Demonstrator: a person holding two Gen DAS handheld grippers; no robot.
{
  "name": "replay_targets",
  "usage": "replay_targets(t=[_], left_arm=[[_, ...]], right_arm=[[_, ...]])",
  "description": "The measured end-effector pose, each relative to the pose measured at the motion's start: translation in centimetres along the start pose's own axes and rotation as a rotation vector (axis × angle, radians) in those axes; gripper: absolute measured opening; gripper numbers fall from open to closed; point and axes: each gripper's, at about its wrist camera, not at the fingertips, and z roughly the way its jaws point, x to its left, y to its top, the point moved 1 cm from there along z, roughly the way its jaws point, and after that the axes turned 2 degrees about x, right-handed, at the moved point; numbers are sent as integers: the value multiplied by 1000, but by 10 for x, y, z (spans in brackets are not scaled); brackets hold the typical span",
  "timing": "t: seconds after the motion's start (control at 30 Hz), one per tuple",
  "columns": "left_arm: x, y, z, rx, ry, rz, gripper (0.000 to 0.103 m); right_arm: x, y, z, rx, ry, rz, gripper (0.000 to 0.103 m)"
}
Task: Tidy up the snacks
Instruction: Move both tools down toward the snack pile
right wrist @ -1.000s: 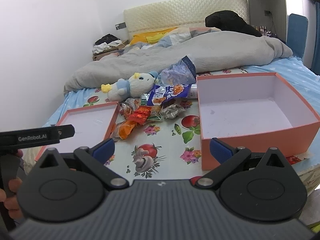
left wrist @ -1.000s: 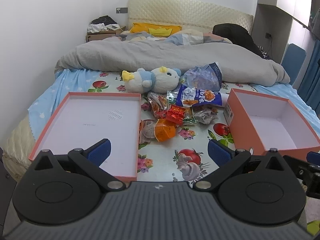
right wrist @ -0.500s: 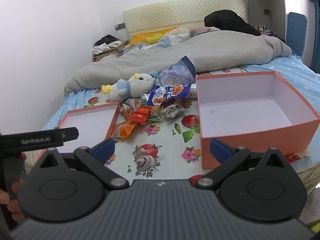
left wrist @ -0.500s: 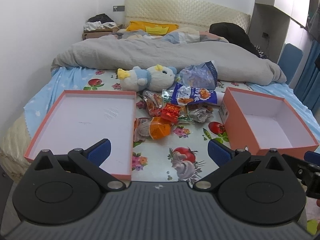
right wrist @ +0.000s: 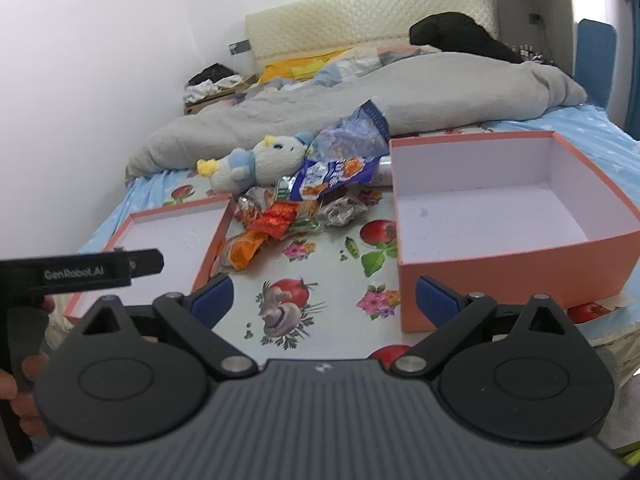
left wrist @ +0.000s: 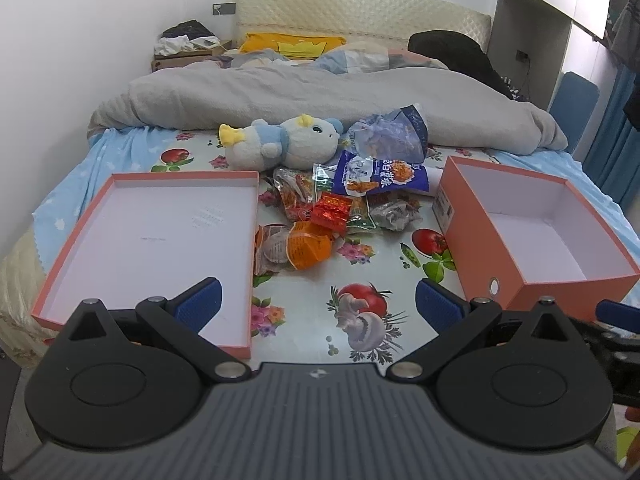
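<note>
Both tongs are spread wide with nothing between their fingers: your left gripper point(left wrist: 318, 304) hangs over the near edge of the flowered cloth point(left wrist: 312, 280), and your right gripper point(right wrist: 322, 300) does the same nearer the deep box.

Working left to right, you have the shallow orange lid point(left wrist: 72, 248), bare inside, then the snack pile point(left wrist: 336, 208) heaped between lid and box, then the deep orange box point(left wrist: 476, 248), also with nothing in it. A plush toy point(left wrist: 280, 142) lies just behind the pile, touching the rear packets.

The packets overlap, so closing on the orange packet point(left wrist: 310, 246) at the front may drag its neighbours along or let the slick film slide out. The big blue bag point(left wrist: 380, 174) is floppy and could spill out over the box wall. Reaching deep risks snagging the toy.
</note>
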Motion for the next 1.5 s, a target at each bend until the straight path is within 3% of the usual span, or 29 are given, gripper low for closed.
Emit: replay_targets(t=[0.53,0.83,1.5], left_arm=[[6,5,12,25,-11,-5,103],[8,20,44,61,-29,-7,103],[30,52,126,112,19,16,103]], right_arm=[[-1,-3,4,-58,-15,-5,99],[3,2,29,-43,10,-26,99],[17,17,93,-32,11,-95,99]])
